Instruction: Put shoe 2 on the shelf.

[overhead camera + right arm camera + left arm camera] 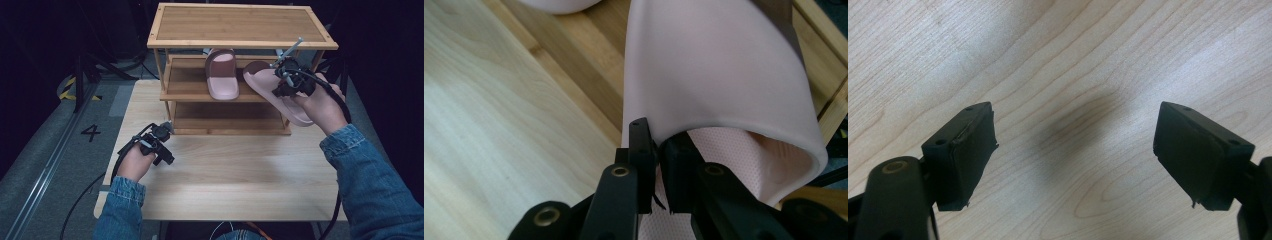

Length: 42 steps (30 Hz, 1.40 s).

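Right hand-held gripper (284, 80) clamped on the strap edge of a pink slipper (272, 90), pads pinched together on the thin rubber. Slipper held in the air at the right front corner of the rack (240, 42), toe pointing up-left toward the middle shelf (187, 87), heel down-right by the hand, long axis slanted across the shelf's front edge. 2nd slipper (221, 74) already flat on that shelf, left of centre, toe inward. Free room to its right, bounded by the rack's right post (316, 60) and the top board above; low clearance, so a flat, straight-in entry looks needed, with the axis turned parallel to the 1st. Left hand-held gripper (159, 145) low over the counter (225, 170), jaws wide apart, nothing between, well apart from both slippers.
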Available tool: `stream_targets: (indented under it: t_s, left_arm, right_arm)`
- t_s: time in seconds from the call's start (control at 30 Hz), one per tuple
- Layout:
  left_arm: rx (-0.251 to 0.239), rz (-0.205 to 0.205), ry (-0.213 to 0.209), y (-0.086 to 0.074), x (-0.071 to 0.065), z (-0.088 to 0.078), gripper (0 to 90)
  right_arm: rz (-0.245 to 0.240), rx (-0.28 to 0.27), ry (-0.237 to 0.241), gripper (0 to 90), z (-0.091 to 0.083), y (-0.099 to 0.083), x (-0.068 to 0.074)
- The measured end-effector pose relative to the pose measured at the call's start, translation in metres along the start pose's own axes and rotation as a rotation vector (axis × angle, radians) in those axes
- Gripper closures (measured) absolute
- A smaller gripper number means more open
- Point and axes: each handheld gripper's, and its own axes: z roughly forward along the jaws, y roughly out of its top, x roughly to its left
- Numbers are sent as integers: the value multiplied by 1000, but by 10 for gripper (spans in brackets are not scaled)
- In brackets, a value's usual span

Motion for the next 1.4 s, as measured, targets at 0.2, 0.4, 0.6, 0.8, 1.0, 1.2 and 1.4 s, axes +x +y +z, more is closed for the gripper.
stream_targets:
  t_s: [0.2,0.4,0.6,0.8,1.0,1.2,1.4]
  left_arm:
    - [0,-5,8,0,0,0,176]
    - [-3,7,3,0,-1,0,175]
    - [0,4,2,0,-2,1,176]
    - [-2,4,3,0,-2,1,175]
    - [-1,10,1,2,0,0,176]
    - [9,23,-13,9,-1,2,176]
    - [10,36,-25,18,-5,2,175]
  right_arm:
    - [4,-21,-19,844,12,5,-4]
    - [10,-43,-38,841,21,8,-9]
    - [-1,-86,-96,802,27,8,-8]
    - [-14,-101,-158,659,30,9,-5]
    - [6,-137,-144,585,17,1,-2]
    - [35,-161,-97,550,-2,-17,-4]
    - [67,-162,-38,565,-20,-42,-11]
